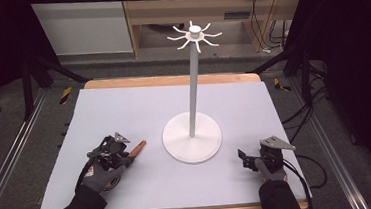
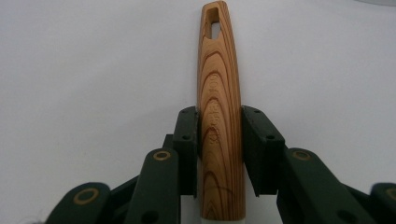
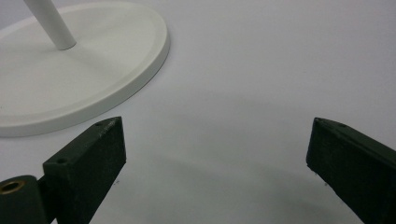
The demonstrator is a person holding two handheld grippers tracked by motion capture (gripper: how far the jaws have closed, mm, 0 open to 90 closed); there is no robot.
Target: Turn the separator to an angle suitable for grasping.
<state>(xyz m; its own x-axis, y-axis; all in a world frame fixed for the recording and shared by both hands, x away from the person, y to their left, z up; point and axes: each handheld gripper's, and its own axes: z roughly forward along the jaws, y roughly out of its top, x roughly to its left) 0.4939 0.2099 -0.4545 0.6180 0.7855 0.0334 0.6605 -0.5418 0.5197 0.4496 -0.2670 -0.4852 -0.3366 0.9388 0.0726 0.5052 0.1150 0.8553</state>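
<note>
A wooden handle [image 2: 218, 88] with a slotted hole at its far end lies flat on the white table. My left gripper [image 2: 218, 126] is shut on it, one pad pressed against each side around its middle. From above, the handle [image 1: 139, 148] sticks out of the left gripper [image 1: 127, 156] toward the white stand [image 1: 192, 136]. At the front right, my right gripper [image 1: 243, 157] rests low over the table. Its jaws [image 3: 215, 149] stand wide open with only bare table between them. The stand's round base [image 3: 84, 79] lies ahead and to the left in that view.
The stand has a tall thin pole [image 1: 192, 84] topped by a ring of curved hooks [image 1: 194, 35]. The white board [image 1: 123, 109] covers a wooden table, whose edges drop to a dark floor with metal rails on both sides.
</note>
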